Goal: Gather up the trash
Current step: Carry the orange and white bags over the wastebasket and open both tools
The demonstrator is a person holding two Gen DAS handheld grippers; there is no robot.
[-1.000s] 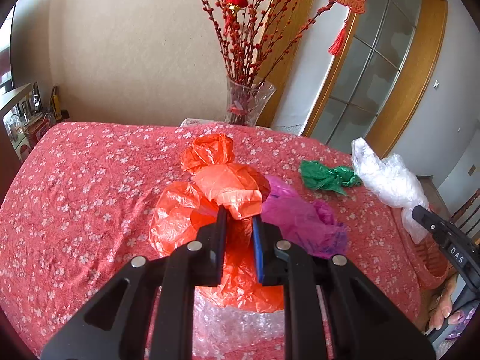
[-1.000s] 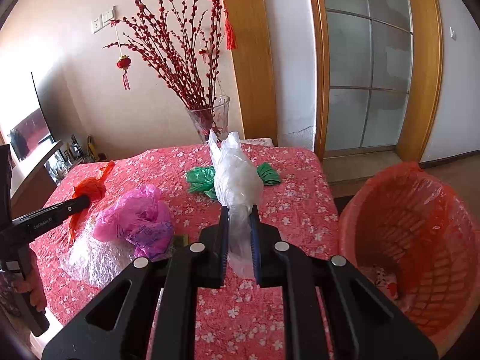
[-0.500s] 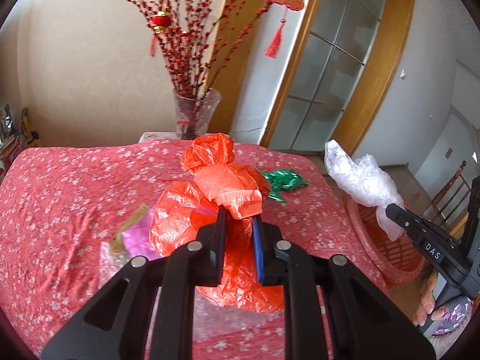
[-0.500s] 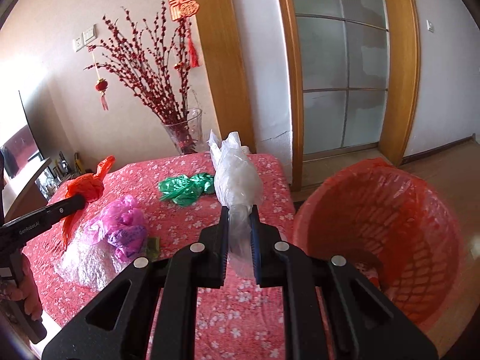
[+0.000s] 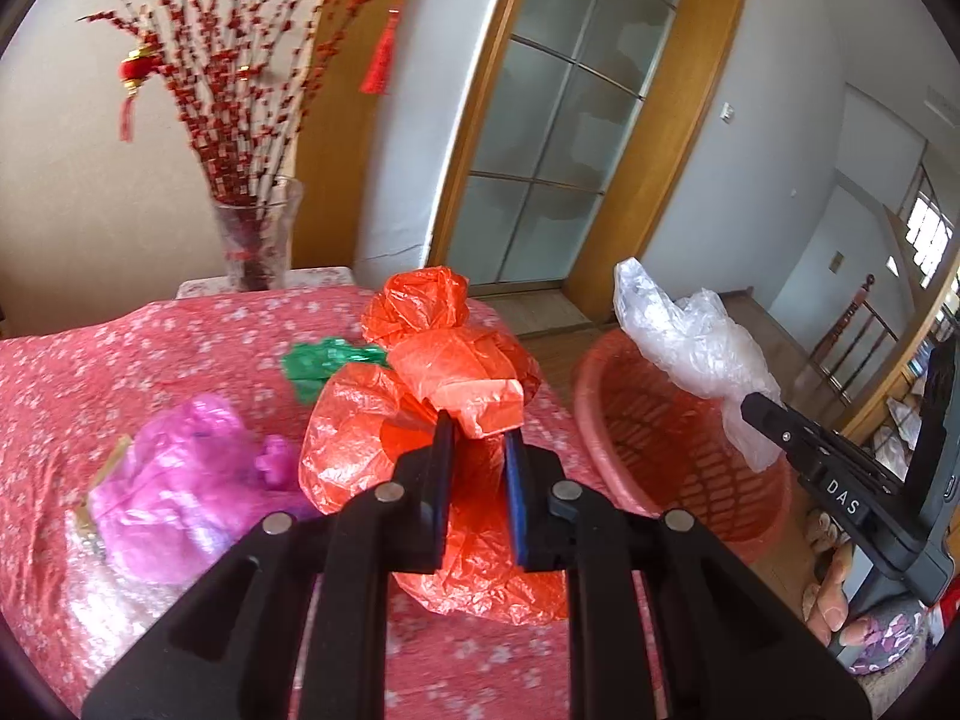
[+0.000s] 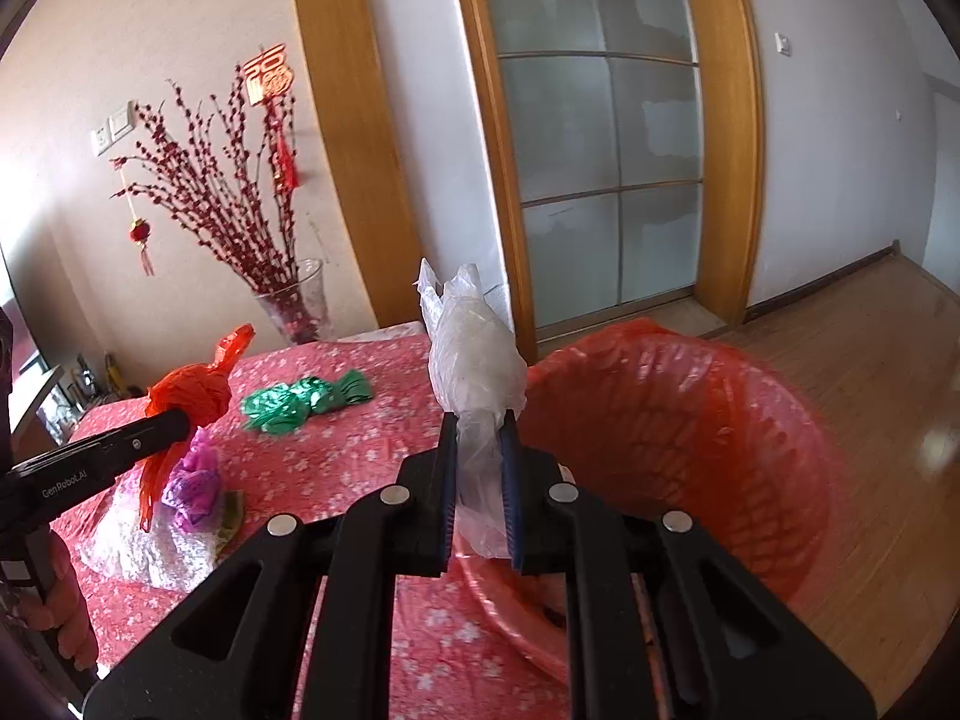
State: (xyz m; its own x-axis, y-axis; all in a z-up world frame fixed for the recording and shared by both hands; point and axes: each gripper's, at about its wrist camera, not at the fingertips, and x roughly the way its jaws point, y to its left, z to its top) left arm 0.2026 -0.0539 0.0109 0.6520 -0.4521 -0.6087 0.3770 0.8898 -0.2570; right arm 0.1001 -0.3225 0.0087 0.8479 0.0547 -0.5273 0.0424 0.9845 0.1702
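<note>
My left gripper [image 5: 477,426] is shut on a crumpled orange plastic bag [image 5: 420,396], held up over the red flowered tablecloth [image 5: 120,360]. My right gripper [image 6: 478,420] is shut on a clear plastic bag [image 6: 474,360], which hangs at the near rim of the orange-lined waste basket [image 6: 708,420]. In the left wrist view the clear plastic bag [image 5: 696,354] sits above the basket [image 5: 660,432]. A pink bag [image 5: 180,480], a green bag [image 6: 306,399] and bubble wrap [image 6: 138,546] lie on the table.
A glass vase [image 6: 297,306] of red berry branches stands at the table's far edge. Behind are a wood-framed glass door [image 6: 606,180] and wooden floor [image 6: 870,348]. A chair [image 5: 858,324] stands at the right in the left wrist view.
Both grippers have swung right with their bags toward the basket. The basket now fills the right of the right wrist view, and the table has slid left.
</note>
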